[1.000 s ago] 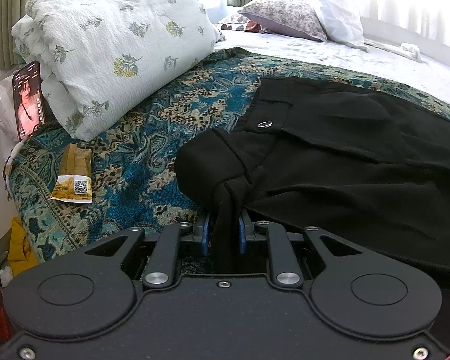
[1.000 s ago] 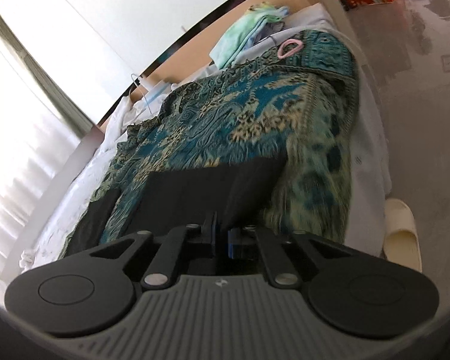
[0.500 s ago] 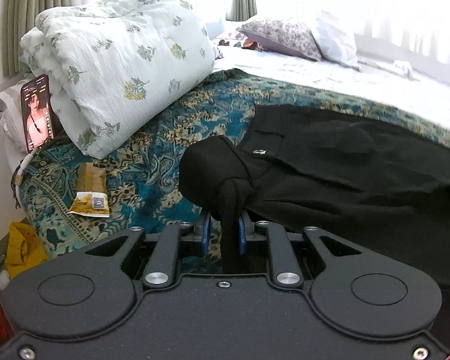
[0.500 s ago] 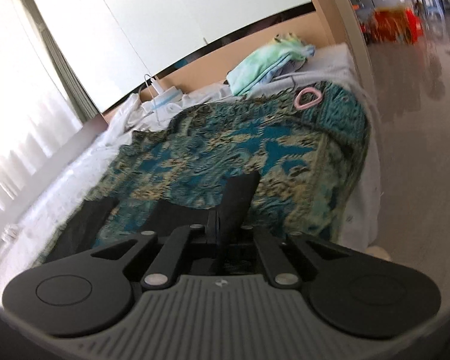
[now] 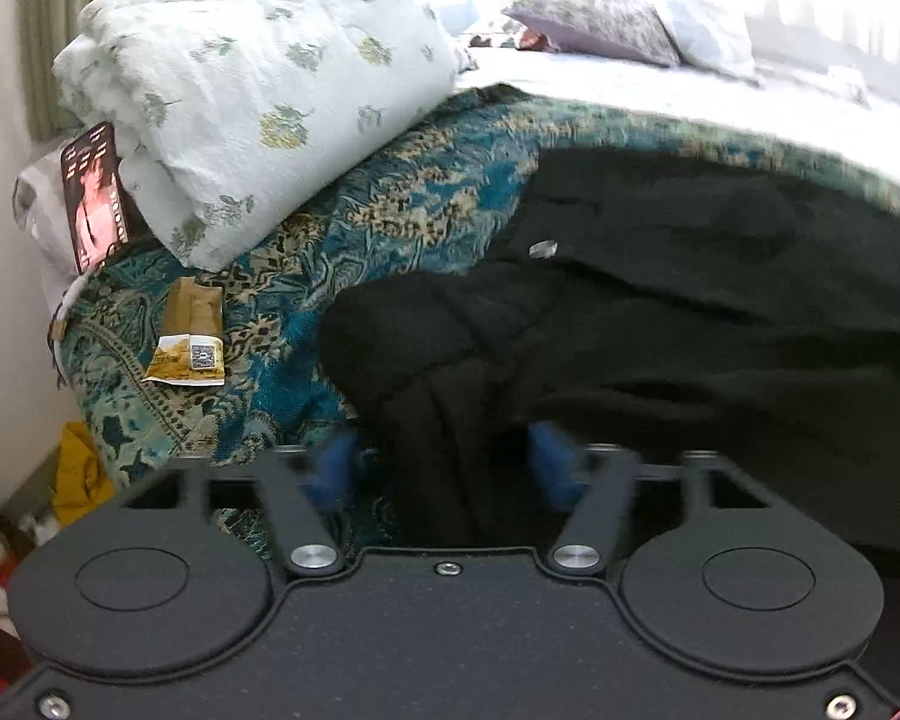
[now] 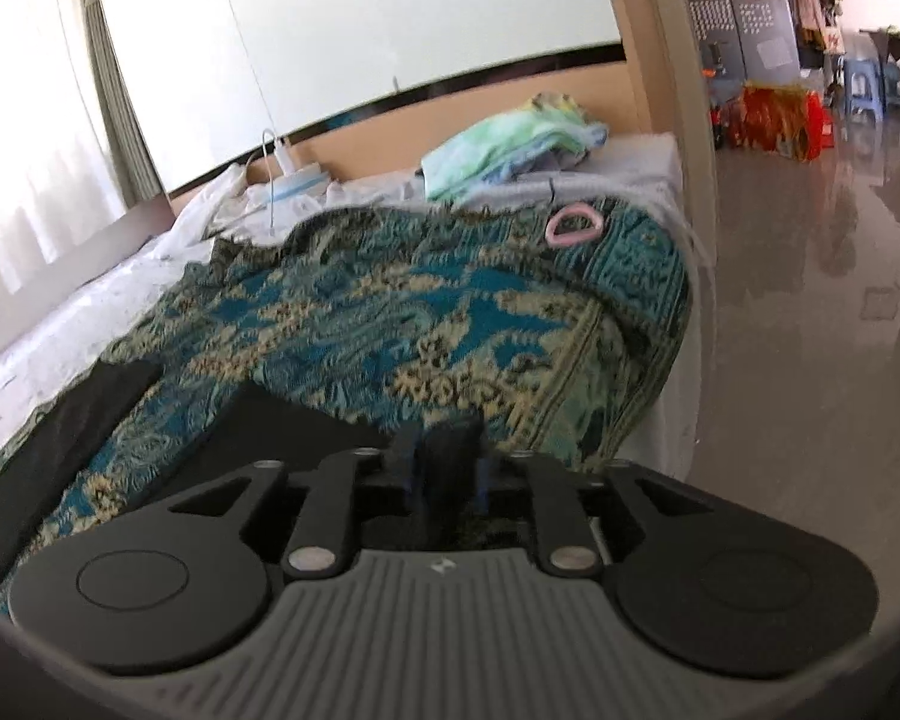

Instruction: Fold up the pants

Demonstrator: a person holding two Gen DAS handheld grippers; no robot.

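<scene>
Black pants (image 5: 690, 312) lie across a teal patterned blanket (image 5: 390, 228) on a bed, with the metal waist button (image 5: 543, 249) facing up. My left gripper (image 5: 443, 465) is at the near waistband corner. Its jaws are opening wide, and a bunched fold of black cloth stands loose between the blue pads (image 5: 336, 468). In the right wrist view a pant leg (image 6: 282, 426) runs toward my right gripper (image 6: 446, 468). Those jaws are opening too, with the leg's end between them and no clear pinch. The other leg (image 6: 78, 414) lies at the left.
A rolled floral duvet (image 5: 258, 96) sits at the back left with a phone (image 5: 93, 195) propped beside it. A yellow packet (image 5: 189, 336) lies on the blanket. Pillows (image 5: 600, 24) are farther back. A pink ring (image 6: 573, 223) and folded green clothes (image 6: 510, 144) lie near the bed's end. Tiled floor (image 6: 810, 360) is at the right.
Both grippers were pinched tight on black cloth; their jaws have now spread apart and the cloth sits slack between them. The right gripper's view has rolled toward level.
</scene>
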